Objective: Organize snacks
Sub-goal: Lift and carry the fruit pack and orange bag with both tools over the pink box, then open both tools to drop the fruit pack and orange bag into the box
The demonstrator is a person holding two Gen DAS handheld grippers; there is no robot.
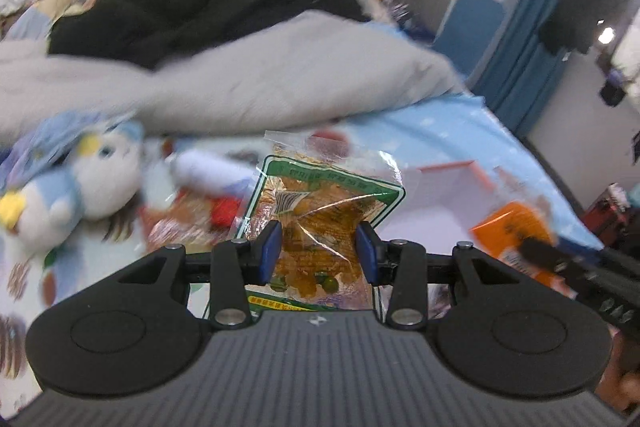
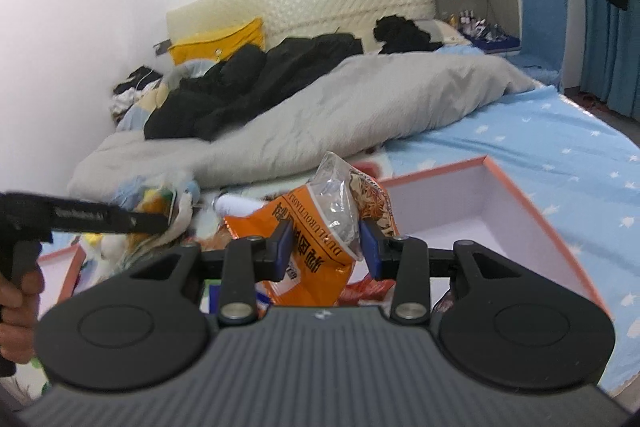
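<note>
Right wrist, orange packet (image 2: 320,259) reading "DUILUROUTIAOLA", perhaps, between fingers (image 2: 285,247)

Orange crinkled foil snack bag (image 2: 308,259), right wrist view — black Latin capitals along the upper edge read "DUILUROUTIAOLA" or close to it, the last letters lost in a fold. Below them, large black Chinese characters, turned sideways; not legible to me.

Clear plastic snack packet with green border (image 1: 320,211), left wrist view — small print inside the green band and on a yellow strip near the bottom edge, too blurred to read.

Black handheld tool body (image 2: 80,217) at the left of the right wrist view — a short line of pale lettering on its side, too small to make out.
</note>
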